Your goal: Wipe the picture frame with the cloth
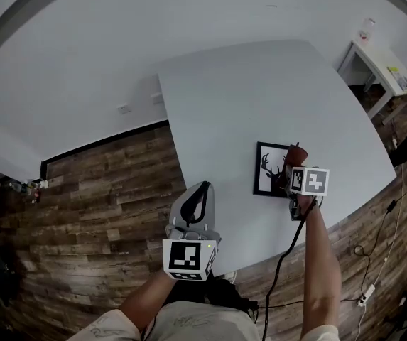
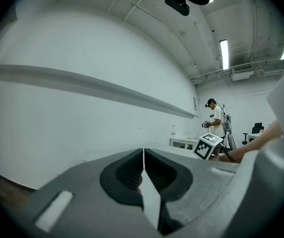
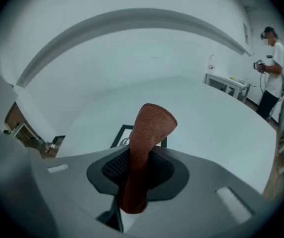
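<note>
Left hand-held gripper [image 2: 143,165] has jaws closed and empty, at the near edge of the bench [image 1: 260,91]. Right hand-held gripper [image 3: 142,155] is clamped on a brown cloth [image 3: 150,128], over the right side of the picture frame [image 1: 267,170], which lies flat on the bench.

White table [image 1: 260,84]; wood floor [image 1: 104,190]; side table [image 1: 382,61] w/ bottle [image 1: 366,28]; person [image 3: 275,63] standing in bkgd.

Wore pale short sleeves [image 1: 107,327]. Carried grey left gripper [image 1: 202,186] and right gripper [image 1: 293,158], each with black-and-white marker cube [image 1: 187,258]; trailed black cable [image 1: 283,261].
</note>
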